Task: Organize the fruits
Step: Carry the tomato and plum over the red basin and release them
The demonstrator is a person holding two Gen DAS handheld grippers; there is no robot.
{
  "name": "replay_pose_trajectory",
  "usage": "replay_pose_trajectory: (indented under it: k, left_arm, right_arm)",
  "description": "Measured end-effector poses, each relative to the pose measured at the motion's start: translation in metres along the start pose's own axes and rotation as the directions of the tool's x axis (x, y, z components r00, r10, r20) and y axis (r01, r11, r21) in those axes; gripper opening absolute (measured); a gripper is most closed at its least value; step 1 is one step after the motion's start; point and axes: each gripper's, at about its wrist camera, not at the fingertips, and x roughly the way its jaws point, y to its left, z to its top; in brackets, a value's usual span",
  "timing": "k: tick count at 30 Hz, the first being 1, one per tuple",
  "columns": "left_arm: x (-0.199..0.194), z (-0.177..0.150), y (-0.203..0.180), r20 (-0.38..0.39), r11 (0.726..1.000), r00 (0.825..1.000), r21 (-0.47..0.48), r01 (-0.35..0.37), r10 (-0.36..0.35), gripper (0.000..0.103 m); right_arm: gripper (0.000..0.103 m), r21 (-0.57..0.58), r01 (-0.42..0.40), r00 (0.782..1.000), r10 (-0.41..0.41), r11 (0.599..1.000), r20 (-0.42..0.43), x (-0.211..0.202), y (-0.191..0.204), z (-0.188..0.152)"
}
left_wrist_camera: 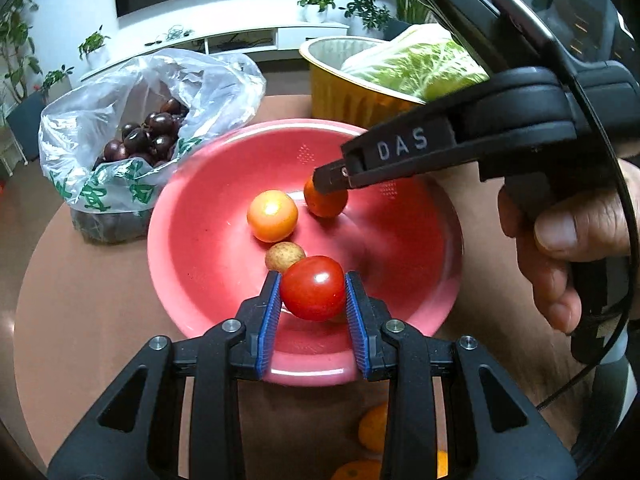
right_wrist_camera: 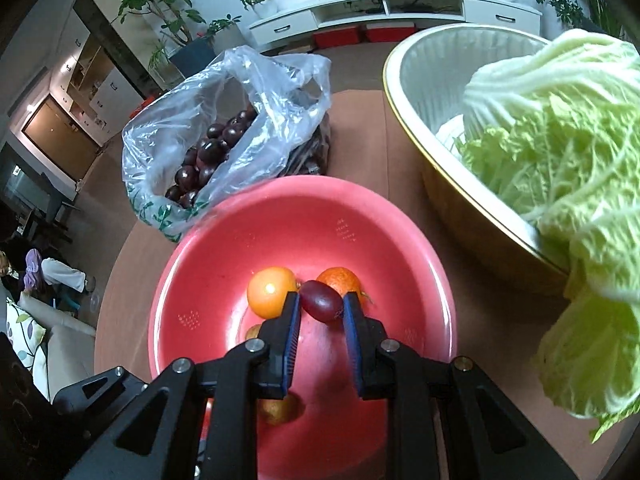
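A pink bowl sits on the brown table; it also shows in the right wrist view. My left gripper is shut on a red tomato above the bowl's near side. My right gripper is shut on a dark red grape over the bowl's middle; in the left wrist view its fingers hang above an orange tangerine. In the bowl lie an orange tomato, the tangerine and a small brown longan.
A clear plastic bag of dark grapes lies at the back left. A gold metal basin holding a napa cabbage stands at the right. Tangerines lie on the table by the near edge.
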Motion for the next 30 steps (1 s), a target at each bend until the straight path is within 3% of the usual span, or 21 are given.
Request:
replay_pose_trajectory:
  k: [7,9,10,11,22,28,30]
  left_arm:
    - [-0.001,0.001,0.0,-0.005,1.0,1.0,-0.012,-0.005,0.004,0.031]
    - [-0.003,0.0,0.001,0.0,1.0,1.0,-0.019,-0.01,0.01,0.053]
    - [-0.005,0.0,0.001,0.013,1.0,1.0,-0.021,-0.003,0.003,0.067]
    - [-0.007,0.0,0.002,0.018,1.0,1.0,-0.024,0.003,-0.002,0.07]
    - [-0.013,0.001,0.004,0.017,0.998,1.0,-0.054,0.016,-0.015,0.07]
    - [-0.043,-0.009,0.01,0.06,0.996,0.998,-0.087,0.032,-0.027,0.07]
    - [-0.058,-0.015,0.014,0.081,0.994,0.996,-0.1,0.037,-0.028,0.075]
  right_arm:
    - [0.027,0.019,0.016,1.0,-0.016,1.0,-0.01,0.002,-0.001,0.001]
    - [0.046,0.053,0.023,1.0,-0.022,0.998,-0.02,0.003,-0.005,0.001]
    - [0.046,0.06,0.015,1.0,-0.014,0.998,-0.016,0.002,-0.007,0.001]
    - [0.047,0.06,0.015,1.0,-0.014,0.998,-0.017,0.001,-0.007,0.001]
    - [0.047,0.075,-0.002,1.0,0.0,0.997,0.021,-0.02,-0.005,-0.003]
    - [0.048,0.075,-0.028,0.995,0.02,0.997,0.099,-0.059,0.002,-0.02]
    - [0.052,0.067,-0.037,0.991,0.028,0.997,0.13,-0.074,0.005,-0.033]
